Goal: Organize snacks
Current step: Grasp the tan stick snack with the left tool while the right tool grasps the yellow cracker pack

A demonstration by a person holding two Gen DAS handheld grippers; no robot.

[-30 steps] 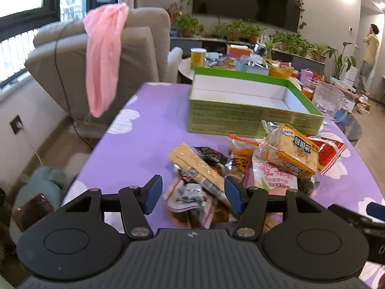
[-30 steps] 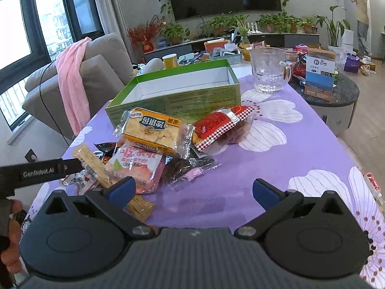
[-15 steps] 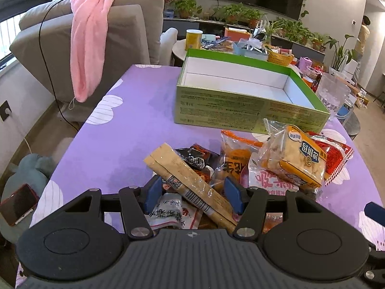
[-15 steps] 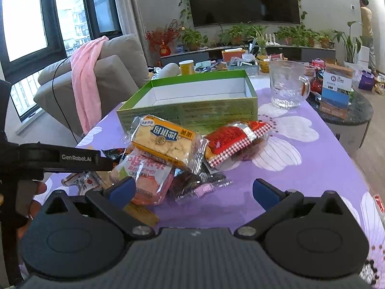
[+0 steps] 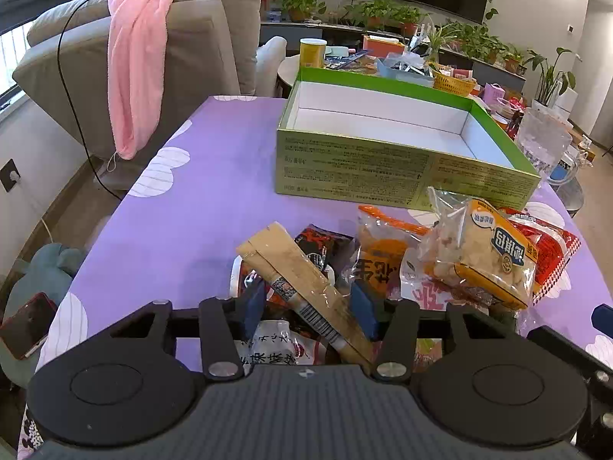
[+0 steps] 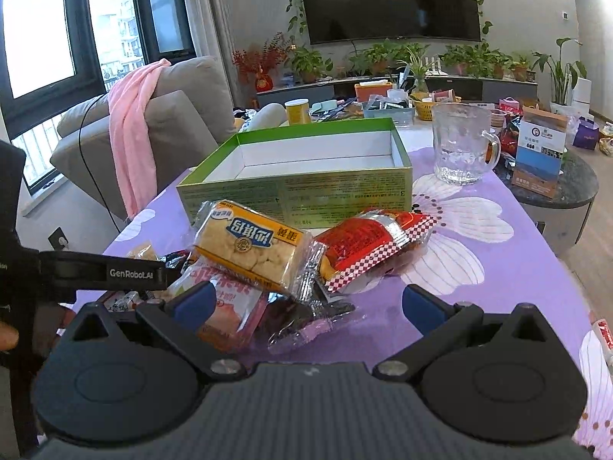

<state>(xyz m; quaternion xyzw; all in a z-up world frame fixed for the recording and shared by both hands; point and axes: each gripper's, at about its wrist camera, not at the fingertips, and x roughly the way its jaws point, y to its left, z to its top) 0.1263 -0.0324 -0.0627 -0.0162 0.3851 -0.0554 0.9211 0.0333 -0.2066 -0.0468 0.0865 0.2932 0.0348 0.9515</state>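
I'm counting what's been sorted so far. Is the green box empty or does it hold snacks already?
Empty. The green box shows only its bare white floor and walls in both views; the snacks lie piled on the tablecloth in front.

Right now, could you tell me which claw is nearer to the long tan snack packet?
Left. The left claw has its fingers on either side of the long tan snack packet. The right claw hangs open apart from it, over the pile's other side.

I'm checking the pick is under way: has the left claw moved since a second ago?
Yes. The left claw has advanced toward the green box and narrowed around the long tan packet.
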